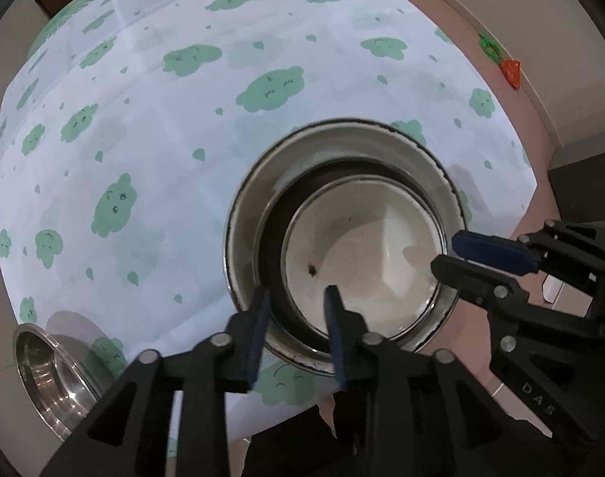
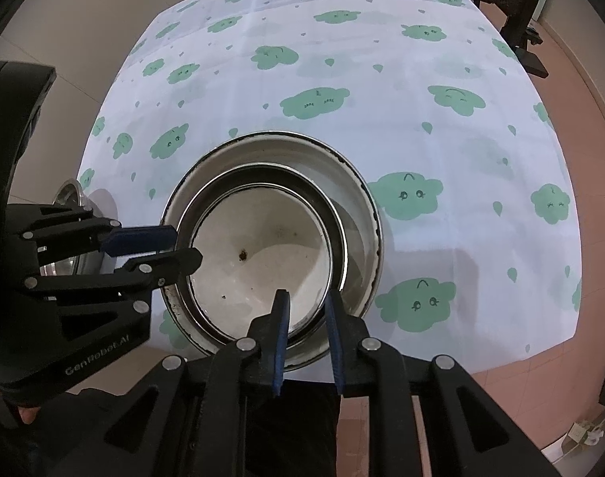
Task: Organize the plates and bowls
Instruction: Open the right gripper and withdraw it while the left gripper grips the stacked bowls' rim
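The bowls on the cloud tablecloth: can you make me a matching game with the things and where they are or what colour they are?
Things:
1. white bowl
2. big steel bowl
3. spare steel dish
4. tablecloth

Descriptions:
A. white with green clouds
B. sits alone near the table's edge
C. innermost of the nested stack, with a brown speck inside
D. outermost of the nested stack

Pairs: 1-C, 2-D, 3-B, 4-A

The left gripper and right gripper each straddle the stack's rims from opposite sides.

Shiny steel bowls (image 1: 342,151), smooth printed tablecloth (image 1: 163,139), matt black tongs (image 1: 298,318)
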A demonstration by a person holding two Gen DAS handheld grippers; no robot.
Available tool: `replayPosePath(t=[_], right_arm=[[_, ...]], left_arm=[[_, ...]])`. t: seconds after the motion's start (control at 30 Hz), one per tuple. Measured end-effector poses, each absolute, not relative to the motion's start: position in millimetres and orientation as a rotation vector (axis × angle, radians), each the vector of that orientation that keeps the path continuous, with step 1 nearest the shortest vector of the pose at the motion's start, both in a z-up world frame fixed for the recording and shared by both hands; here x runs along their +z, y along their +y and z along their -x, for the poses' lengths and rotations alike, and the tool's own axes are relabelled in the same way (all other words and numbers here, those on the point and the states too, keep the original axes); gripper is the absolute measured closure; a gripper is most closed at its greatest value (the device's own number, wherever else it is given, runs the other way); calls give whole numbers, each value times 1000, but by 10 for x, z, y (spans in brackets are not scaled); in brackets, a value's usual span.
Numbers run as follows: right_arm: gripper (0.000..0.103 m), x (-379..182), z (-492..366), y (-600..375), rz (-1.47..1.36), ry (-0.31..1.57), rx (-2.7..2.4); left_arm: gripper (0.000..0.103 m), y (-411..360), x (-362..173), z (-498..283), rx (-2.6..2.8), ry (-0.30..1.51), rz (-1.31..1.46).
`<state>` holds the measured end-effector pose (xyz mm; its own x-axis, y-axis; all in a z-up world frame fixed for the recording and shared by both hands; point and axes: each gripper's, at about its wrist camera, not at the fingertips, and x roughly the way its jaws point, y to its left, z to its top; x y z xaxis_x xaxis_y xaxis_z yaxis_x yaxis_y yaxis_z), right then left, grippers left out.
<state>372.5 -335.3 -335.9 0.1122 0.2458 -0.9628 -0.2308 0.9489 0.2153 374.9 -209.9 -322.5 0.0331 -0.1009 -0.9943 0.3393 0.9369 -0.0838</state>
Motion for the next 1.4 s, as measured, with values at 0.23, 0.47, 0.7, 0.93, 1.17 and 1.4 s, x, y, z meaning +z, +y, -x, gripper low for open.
replayPosePath(t=[0.23,0.47,0.7,0.93,1.17,1.4], right_arm=[[82,-3343,-3713,-3348,-2,1410,347],[74,-3305,-3710,-3346,7,1394,339],[57,-3213,-3699,-3363,-7,1352,330],[57,-3160,-3733,-3407,-13,1322,307],[57,-3197,-3812,-3671,-26,1316,224],[57,-3298,-3847,-3755,-27,1326,205]], left_arm=[[67,-2090,-3186,-3749,-338,1488,-194],[53,-2067,-3138,-3754,-330,1467,-195],[51,-2053,-3102,-3770,-327,1452,-192],[51,-1899,-3039,-3825,-287,1426,-168],[51,-1645,-3124,-3829,-231,1455,-113],[51,-1560,-3207,-3827,-208,1477,-85]])
